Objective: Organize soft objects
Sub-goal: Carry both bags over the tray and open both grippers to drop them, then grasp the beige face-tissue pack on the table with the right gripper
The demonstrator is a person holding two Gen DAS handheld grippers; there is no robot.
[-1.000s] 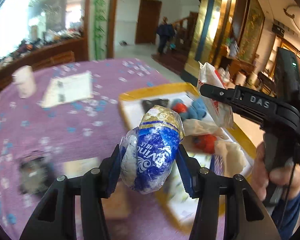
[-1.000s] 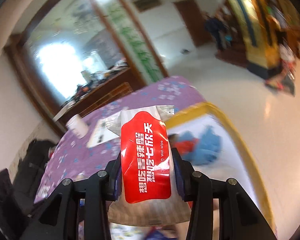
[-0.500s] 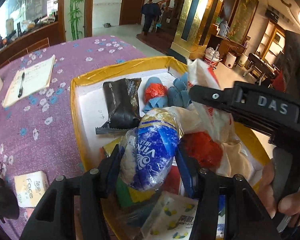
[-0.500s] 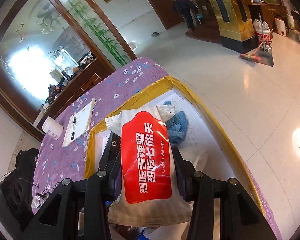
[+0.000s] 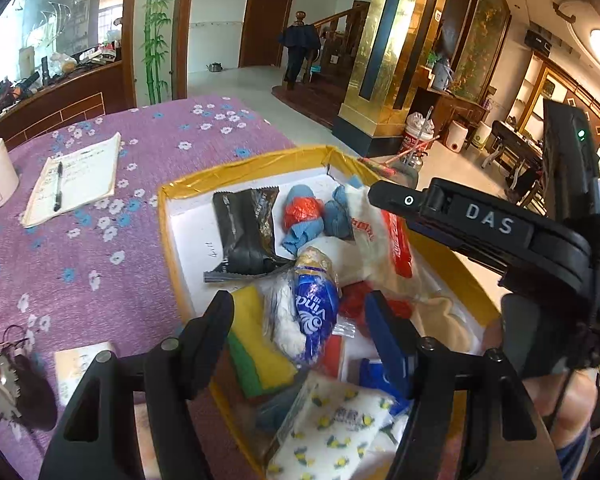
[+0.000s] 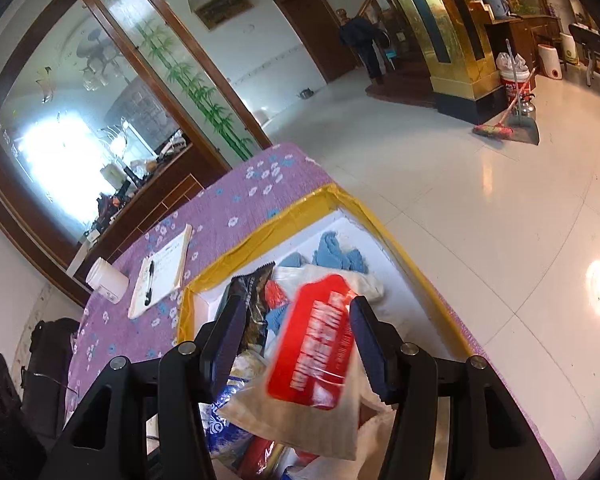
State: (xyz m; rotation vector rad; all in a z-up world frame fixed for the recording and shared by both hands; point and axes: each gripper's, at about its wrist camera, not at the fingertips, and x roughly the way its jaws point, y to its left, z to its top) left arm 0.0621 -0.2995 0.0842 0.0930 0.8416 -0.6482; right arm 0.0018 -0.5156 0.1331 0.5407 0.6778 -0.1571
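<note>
A yellow-rimmed tray [image 5: 236, 164] of soft items is seen on a purple flowered tablecloth [image 5: 100, 248], with a notepad [image 5: 76, 178] lying to its far left. The left gripper [image 5: 300, 312] is shown over the tray with its jaws opening, a blue tissue pack [image 5: 312, 312] lying loose between them among the pile. The right gripper [image 6: 296, 340] is likewise opening, a red-labelled wet wipe pack [image 6: 316, 344] tilting, blurred, between its parted pads above the tray.

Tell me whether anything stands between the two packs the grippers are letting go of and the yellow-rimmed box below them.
Nothing visible does. The left gripper is opening around the blue tissue pack, the right gripper around the red wet-wipe pack; both packs are directly over the yellow-rimmed box, on its pile of soft items.
</note>
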